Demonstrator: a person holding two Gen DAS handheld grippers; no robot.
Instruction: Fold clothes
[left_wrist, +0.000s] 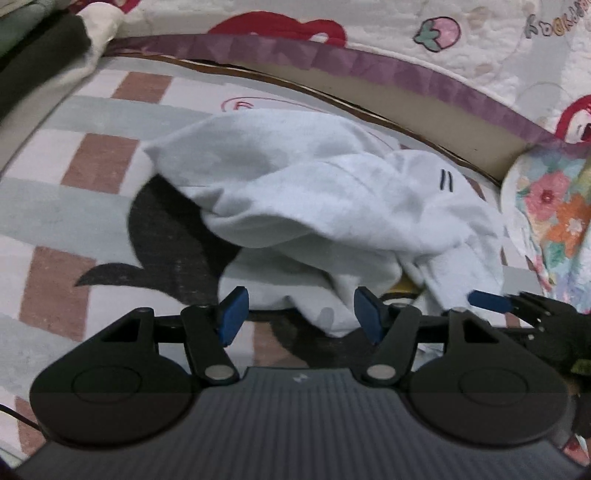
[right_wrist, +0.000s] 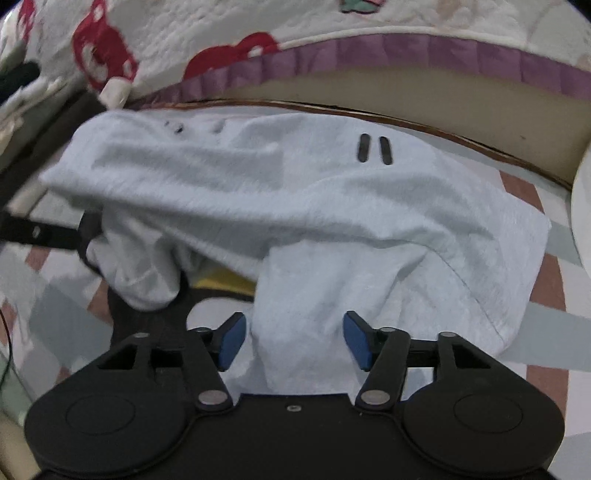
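The white garment (right_wrist: 295, 199) is lying rumpled on the checked mat (left_wrist: 74, 206) just ahead of both tongs, with a bunched flap reaching back between the spread blue pads of the right tongs (right_wrist: 294, 341), which are gaping and gripping nothing. The left tongs (left_wrist: 300, 315) are also standing open, a fold of cloth just in front of them. Whichever fold is in hand, I'd judge each pinch should be taking one edge only, drawn flat; no containers are showing.
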